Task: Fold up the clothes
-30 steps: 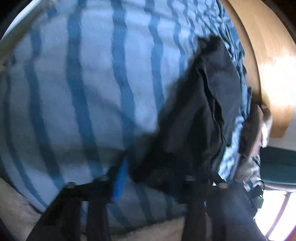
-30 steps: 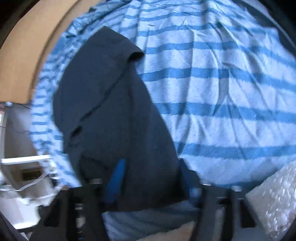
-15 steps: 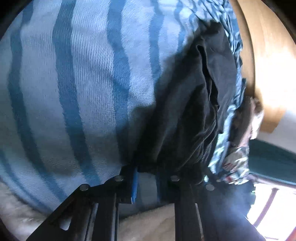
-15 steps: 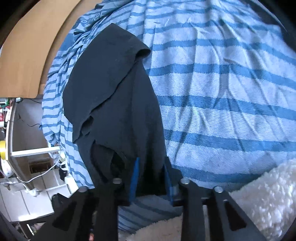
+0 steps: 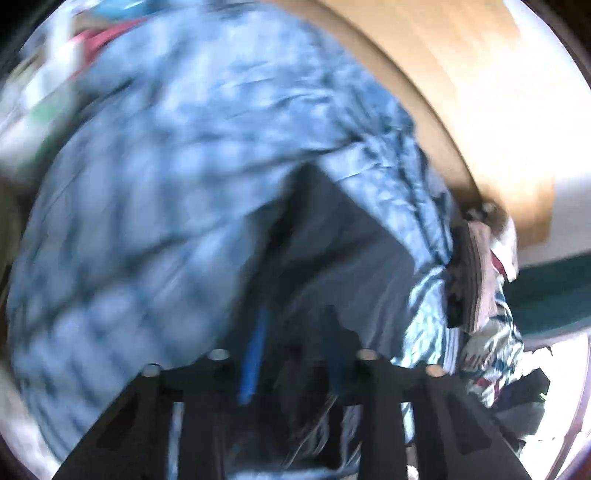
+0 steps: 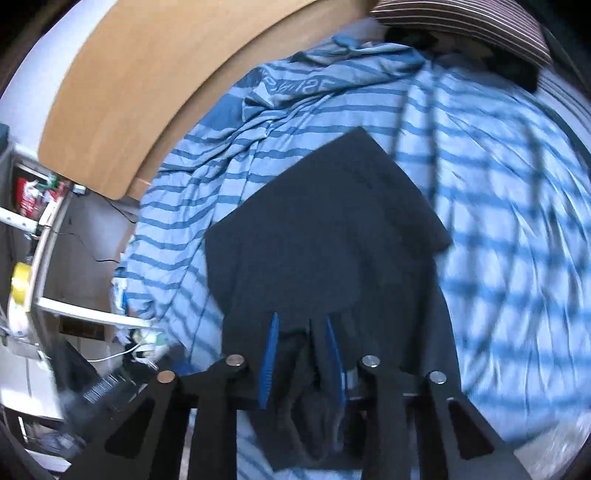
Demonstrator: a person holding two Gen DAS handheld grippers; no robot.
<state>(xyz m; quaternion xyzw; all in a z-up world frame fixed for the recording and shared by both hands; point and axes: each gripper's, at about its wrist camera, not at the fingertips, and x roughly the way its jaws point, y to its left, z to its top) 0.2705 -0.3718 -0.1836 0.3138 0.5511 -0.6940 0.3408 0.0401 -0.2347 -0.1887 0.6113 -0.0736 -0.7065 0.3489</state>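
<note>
A dark navy garment lies on a blue-striped bed sheet; its far end is spread flat. My right gripper is shut on the garment's near edge, with cloth bunched between the blue pads. In the blurred left wrist view the same garment runs from the sheet to my left gripper, which is shut on its other near edge and holds it lifted.
A wooden headboard curves along the far side of the bed. A striped pillow lies at the top right. White shelving with clutter stands left of the bed. A pile of clothes sits at the bed's edge.
Both grippers have closed on the garment's near edge and pulled it up and back. The crumpled garment now hangs stretched out toward the headboard. The left view has gone blurred with motion.
</note>
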